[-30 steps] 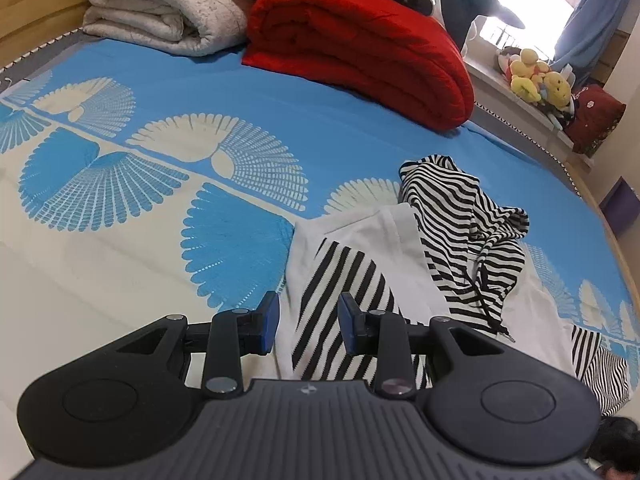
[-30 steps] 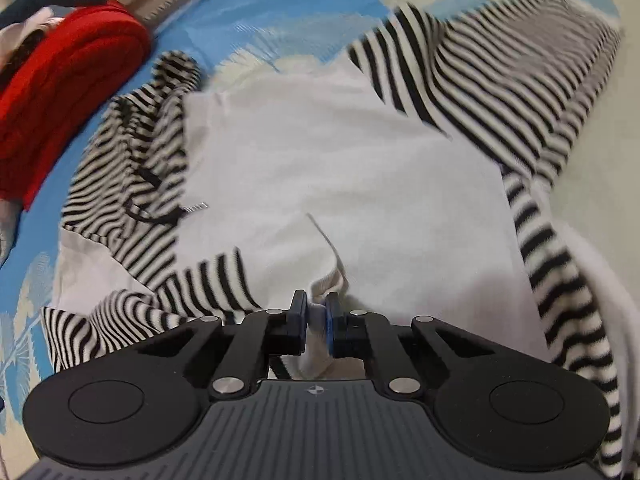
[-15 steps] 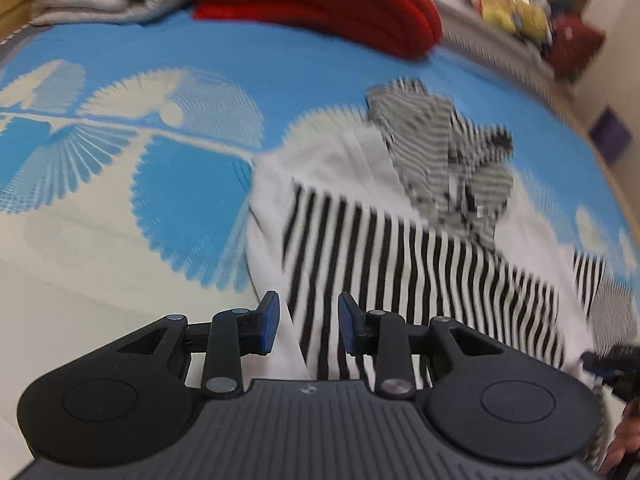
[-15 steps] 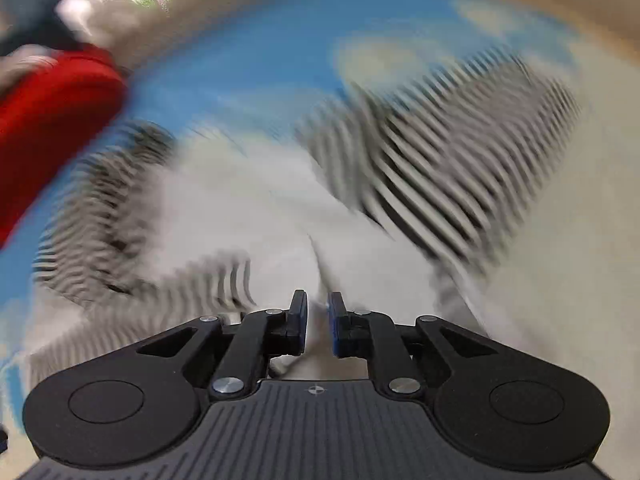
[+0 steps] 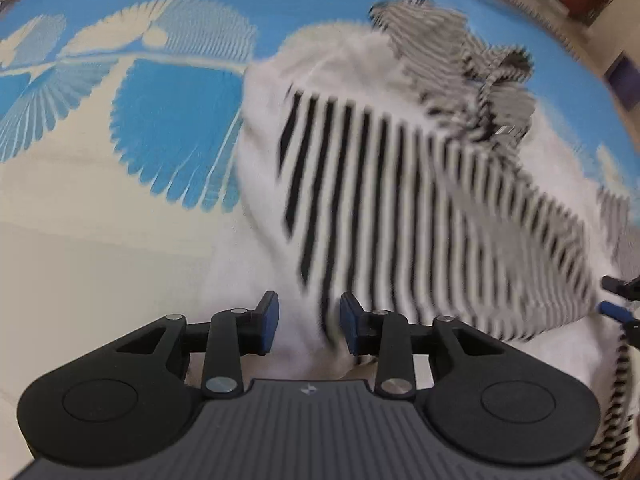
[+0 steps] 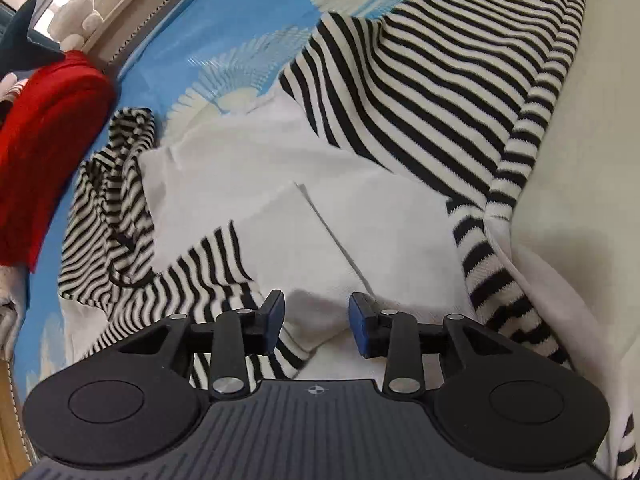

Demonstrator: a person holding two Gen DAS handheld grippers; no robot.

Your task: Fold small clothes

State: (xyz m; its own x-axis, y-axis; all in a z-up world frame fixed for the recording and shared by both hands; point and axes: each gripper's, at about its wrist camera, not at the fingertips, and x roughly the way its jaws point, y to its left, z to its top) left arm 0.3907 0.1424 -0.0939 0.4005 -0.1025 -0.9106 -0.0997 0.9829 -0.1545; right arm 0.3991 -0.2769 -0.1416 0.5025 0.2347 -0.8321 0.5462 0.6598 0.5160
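Observation:
A white hooded top with black-and-white striped sleeves and hood (image 5: 400, 184) lies on the bed; it also shows in the right wrist view (image 6: 360, 208). One striped sleeve (image 6: 440, 80) is folded across the white body. My left gripper (image 5: 308, 324) is open, low over the garment's white edge. My right gripper (image 6: 316, 324) is open, with a white fold of the garment lying between and just beyond its pads (image 6: 276, 320). The striped hood (image 6: 112, 176) lies crumpled at the left.
The bed sheet (image 5: 160, 120) is blue and cream with fan patterns. A folded red blanket (image 6: 44, 140) lies at the head of the bed. My right gripper shows at the right edge of the left wrist view (image 5: 624, 300).
My right gripper has opened and let go of the white fabric it pinched. The striped sleeve now lies folded across the body. My left gripper has moved closer over the garment.

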